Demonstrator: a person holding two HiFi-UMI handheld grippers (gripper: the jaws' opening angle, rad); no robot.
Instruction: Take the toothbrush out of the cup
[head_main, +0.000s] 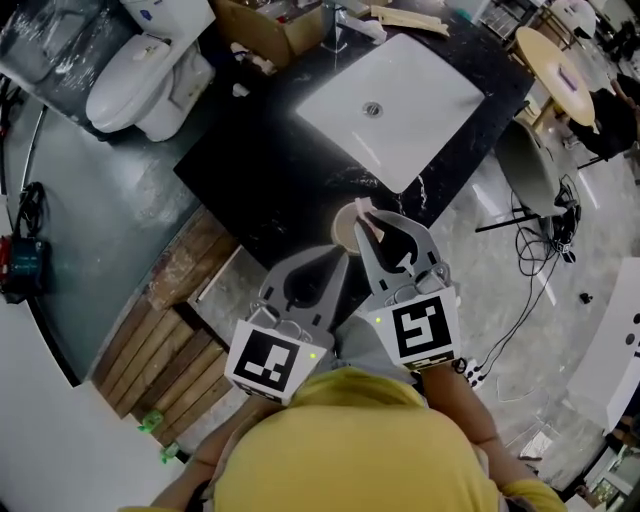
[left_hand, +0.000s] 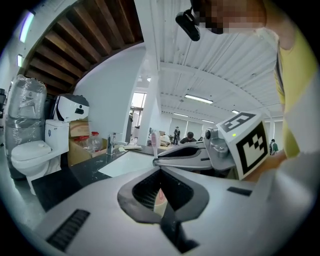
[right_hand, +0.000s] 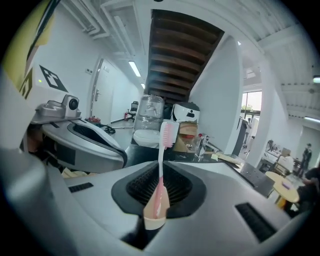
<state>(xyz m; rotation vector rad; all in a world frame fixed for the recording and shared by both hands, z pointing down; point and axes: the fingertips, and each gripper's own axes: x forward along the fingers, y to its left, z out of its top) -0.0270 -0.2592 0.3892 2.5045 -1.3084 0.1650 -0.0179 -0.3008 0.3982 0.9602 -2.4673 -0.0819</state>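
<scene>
The right hand-held gripper (right_hand: 157, 205) clamps the pink plastic toothbrush (right_hand: 161, 165) standing in the beige round cup (head_main: 343, 230), which the left hand-held gripper (head_main: 338, 258) pinches; a slanted pull may topple the cup off the table (head_main: 270, 170).

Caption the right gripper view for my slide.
The right gripper pinches an upright pink toothbrush whose handle reaches into the cup below.
</scene>
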